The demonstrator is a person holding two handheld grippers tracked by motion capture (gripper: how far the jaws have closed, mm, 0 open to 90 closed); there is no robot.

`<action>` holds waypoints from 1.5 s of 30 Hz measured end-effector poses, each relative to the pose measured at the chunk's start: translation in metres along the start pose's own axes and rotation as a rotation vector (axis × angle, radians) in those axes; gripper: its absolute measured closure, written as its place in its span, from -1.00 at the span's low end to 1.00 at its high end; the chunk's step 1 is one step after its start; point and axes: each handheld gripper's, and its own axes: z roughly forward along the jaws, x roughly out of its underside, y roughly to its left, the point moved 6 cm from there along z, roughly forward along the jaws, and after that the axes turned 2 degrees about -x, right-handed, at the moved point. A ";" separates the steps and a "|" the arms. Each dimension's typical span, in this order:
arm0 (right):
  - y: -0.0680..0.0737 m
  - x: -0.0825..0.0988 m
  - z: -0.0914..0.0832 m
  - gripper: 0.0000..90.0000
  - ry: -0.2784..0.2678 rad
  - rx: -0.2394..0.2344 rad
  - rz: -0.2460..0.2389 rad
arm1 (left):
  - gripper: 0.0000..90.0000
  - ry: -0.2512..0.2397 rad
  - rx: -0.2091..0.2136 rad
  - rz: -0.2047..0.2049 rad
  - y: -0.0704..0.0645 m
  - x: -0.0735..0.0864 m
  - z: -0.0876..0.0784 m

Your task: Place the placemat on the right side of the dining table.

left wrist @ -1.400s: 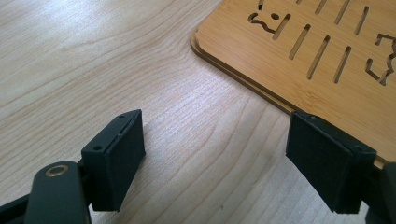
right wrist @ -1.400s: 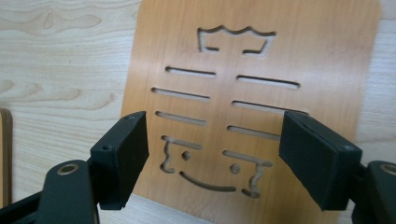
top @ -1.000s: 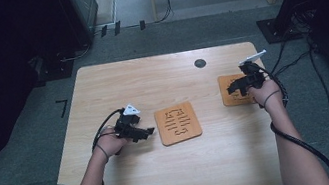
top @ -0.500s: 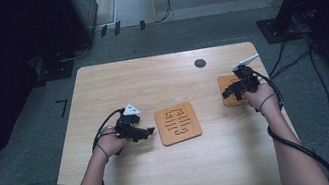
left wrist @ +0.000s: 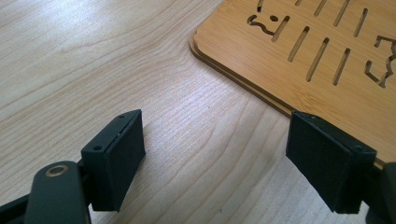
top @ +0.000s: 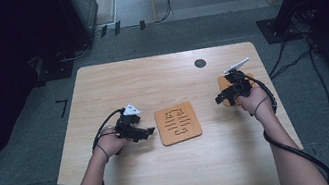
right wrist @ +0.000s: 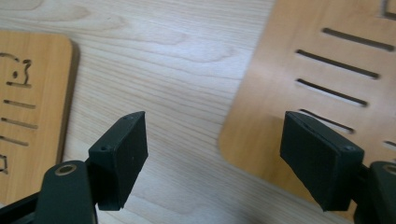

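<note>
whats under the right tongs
A slotted wooden mat lies on the table, with its corner below the open right tongs. In the high view the hand and tongs cover most of that mat; what's beneath it can't be seen.

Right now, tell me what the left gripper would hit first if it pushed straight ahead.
Likely the near corner of the middle board. The left gripper, jaws open and empty, points along the table at that corner; the right pad already overlaps the edge, though whether it clears it is unclear.
</note>
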 end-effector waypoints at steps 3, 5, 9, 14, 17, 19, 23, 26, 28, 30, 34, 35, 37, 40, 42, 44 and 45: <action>0.008 0.000 0.004 -0.48 0.007 -0.012 -0.024 | -0.59 0.001 -0.002 0.002 0.000 0.000 0.000; 0.011 0.001 0.005 -0.48 0.009 -0.016 -0.036 | -0.59 0.001 -0.002 0.002 0.000 0.000 0.000; 0.016 0.001 0.007 -0.48 0.012 -0.018 -0.048 | -0.59 0.001 -0.002 0.003 0.000 0.000 0.000; 0.025 0.002 0.010 -0.48 0.025 -0.020 -0.073 | -0.59 0.000 -0.002 0.005 0.000 0.000 0.000; 0.028 0.003 0.011 -0.48 0.027 -0.021 -0.078 | -0.59 0.000 -0.003 0.005 0.000 0.000 0.000; 0.033 0.004 0.012 -0.48 0.028 -0.024 -0.092 | -0.59 0.000 -0.003 0.006 0.000 0.000 0.000; 0.040 0.006 0.013 -0.48 0.030 -0.030 -0.111 | -0.59 0.001 -0.004 0.006 0.000 0.000 0.000; 0.045 0.008 0.013 -0.48 0.033 -0.032 -0.121 | -0.59 0.001 -0.005 0.007 -0.001 0.000 0.000; 0.048 0.009 0.014 -0.49 0.035 -0.032 -0.128 | -0.59 0.002 -0.006 0.011 -0.001 0.000 0.000; 0.050 0.011 0.015 -0.49 0.039 -0.033 -0.137 | -0.59 0.001 -0.005 0.010 -0.001 0.000 0.000; 0.055 0.014 0.017 -0.49 0.045 -0.033 -0.151 | -0.59 0.000 -0.003 0.008 -0.001 0.000 0.000; 0.058 0.015 0.019 -0.49 0.050 -0.033 -0.164 | -0.59 0.000 -0.003 0.010 -0.001 0.000 0.000; 0.059 0.015 0.020 -0.49 0.049 -0.034 -0.167 | -0.59 0.000 -0.004 0.010 -0.001 0.000 0.000; 0.064 0.017 0.023 -0.49 0.053 -0.033 -0.183 | -0.59 0.000 -0.003 0.012 -0.001 0.000 0.001; 0.064 0.017 0.024 -0.49 0.054 -0.033 -0.185 | -0.59 0.000 -0.003 0.012 -0.001 0.000 0.001; 0.065 0.017 0.025 -0.49 0.052 -0.034 -0.189 | -0.59 -0.001 -0.005 0.013 -0.001 0.000 0.001; 0.065 0.017 0.025 -0.49 0.053 -0.034 -0.187 | -0.59 -0.001 -0.005 0.014 -0.001 0.000 0.001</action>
